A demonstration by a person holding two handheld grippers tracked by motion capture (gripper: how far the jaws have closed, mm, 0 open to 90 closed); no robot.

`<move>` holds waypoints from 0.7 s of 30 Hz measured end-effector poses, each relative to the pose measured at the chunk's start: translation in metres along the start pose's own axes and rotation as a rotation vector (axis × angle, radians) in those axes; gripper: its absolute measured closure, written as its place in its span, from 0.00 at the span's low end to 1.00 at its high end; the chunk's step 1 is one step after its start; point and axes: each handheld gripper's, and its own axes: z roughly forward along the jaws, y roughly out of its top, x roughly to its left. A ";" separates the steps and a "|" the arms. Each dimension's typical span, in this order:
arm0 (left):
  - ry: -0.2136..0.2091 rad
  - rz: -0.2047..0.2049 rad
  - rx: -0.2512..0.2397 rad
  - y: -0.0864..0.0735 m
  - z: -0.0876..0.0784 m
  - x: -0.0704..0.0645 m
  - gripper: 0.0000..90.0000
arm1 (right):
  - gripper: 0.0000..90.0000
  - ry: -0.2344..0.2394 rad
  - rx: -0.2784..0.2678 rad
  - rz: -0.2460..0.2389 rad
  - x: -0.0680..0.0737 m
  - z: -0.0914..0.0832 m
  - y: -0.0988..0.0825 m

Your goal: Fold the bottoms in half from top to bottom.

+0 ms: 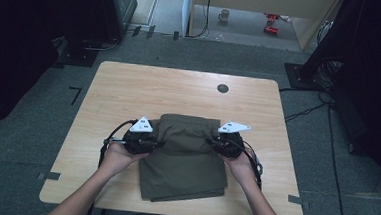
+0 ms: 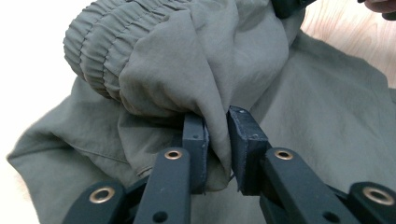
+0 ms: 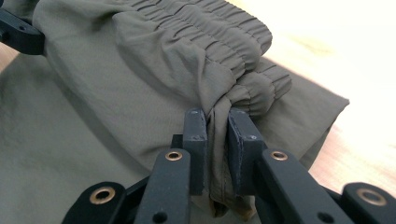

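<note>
An olive-green garment (image 1: 185, 162) with an elastic waistband (image 2: 98, 46) lies folded on the wooden table (image 1: 129, 89). Its far part is lifted and folding back toward the person. At the garment's left edge, my left gripper (image 1: 149, 141) is shut on a fold of the cloth; the fabric runs pinched between the two black pads (image 2: 217, 121). My right gripper (image 1: 219, 143) holds the right edge the same way, its pads (image 3: 215, 119) pressing a bunched fold just below the waistband (image 3: 224, 37). Each gripper view shows the other gripper at its top edge.
A dark round hole (image 1: 222, 88) sits in the tabletop near the far edge. Bare wood lies on both sides of the garment. Black stands and cables (image 1: 303, 112) occupy the floor at right, and a mug (image 1: 224, 15) stands far back.
</note>
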 end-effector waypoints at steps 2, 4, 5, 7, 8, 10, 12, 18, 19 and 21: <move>0.001 -0.006 0.011 -0.002 0.002 0.001 0.81 | 0.81 0.003 0.021 0.004 -0.001 0.003 -0.003; -0.010 -0.029 0.016 -0.003 0.002 0.005 0.79 | 0.76 0.008 0.023 0.013 -0.003 0.004 -0.005; -0.014 -0.038 0.014 -0.003 0.001 0.006 0.78 | 0.75 0.005 0.016 0.013 -0.004 0.003 -0.005; -0.019 -0.059 0.014 -0.003 -0.001 0.009 0.74 | 0.71 0.005 0.004 0.019 -0.006 0.001 -0.004; -0.023 -0.067 0.014 -0.003 -0.002 0.010 0.72 | 0.69 0.015 -0.005 0.027 -0.006 -0.001 -0.004; -0.029 -0.080 0.012 -0.003 -0.007 0.014 0.69 | 0.67 0.028 -0.015 0.032 -0.008 -0.003 -0.003; -0.037 -0.095 0.006 -0.003 -0.012 0.018 0.67 | 0.66 0.030 -0.027 0.036 -0.009 -0.006 -0.002; -0.065 -0.165 -0.013 -0.001 -0.023 0.035 0.73 | 0.80 0.006 -0.053 0.054 -0.019 -0.014 0.003; -0.069 -0.176 -0.017 0.000 -0.024 0.037 0.73 | 0.83 -0.002 -0.051 0.062 -0.021 -0.014 0.003; -0.054 -0.161 -0.016 0.001 -0.026 0.039 0.77 | 0.88 -0.016 -0.053 0.072 -0.024 -0.012 0.003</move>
